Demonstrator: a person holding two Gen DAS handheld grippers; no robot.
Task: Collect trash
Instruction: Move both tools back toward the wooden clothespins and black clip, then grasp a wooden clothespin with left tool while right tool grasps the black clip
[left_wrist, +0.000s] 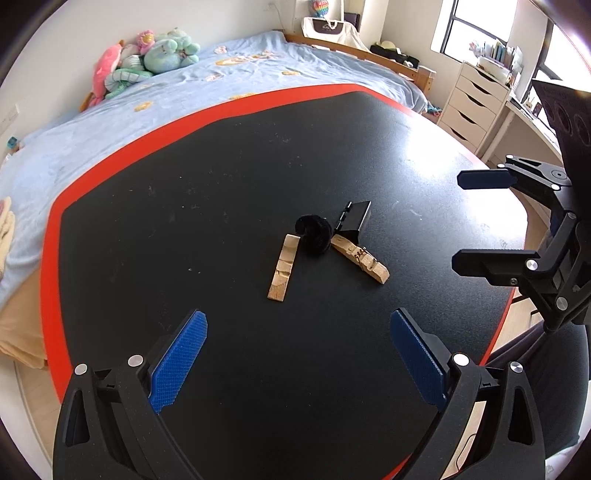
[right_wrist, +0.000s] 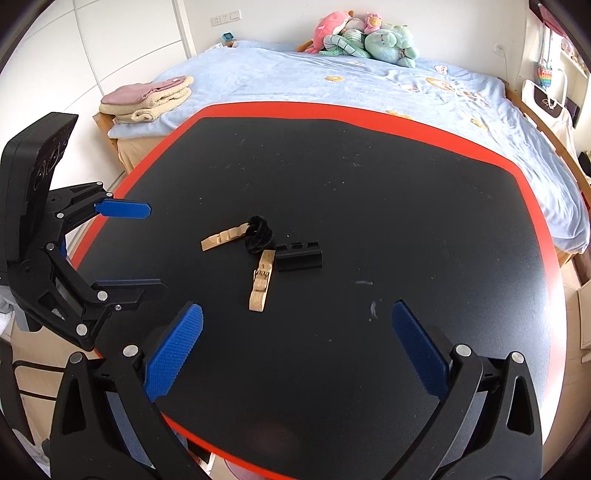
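On the black table with a red rim (left_wrist: 122, 155) lie a plain wooden clothespin half (left_wrist: 282, 268), a black fuzzy ring (left_wrist: 314, 235), a wooden clothespin half with a wire spring (left_wrist: 360, 257) and a small black plastic clip (left_wrist: 354, 217), all close together. The same pieces show in the right wrist view: plain half (right_wrist: 224, 237), fuzzy ring (right_wrist: 258, 239), spring half (right_wrist: 262, 280), black clip (right_wrist: 298, 256). My left gripper (left_wrist: 298, 354) is open and empty, short of the pile. My right gripper (right_wrist: 297, 350) is open and empty, also short of it; it shows at the right in the left wrist view (left_wrist: 484, 218).
A bed with a light blue cover (left_wrist: 155, 92) runs behind the table, with plush toys (left_wrist: 147, 59) at its head and folded towels (right_wrist: 147, 98) at a corner. White drawers (left_wrist: 472, 103) stand by the window. The left gripper shows at the left of the right wrist view (right_wrist: 125, 247).
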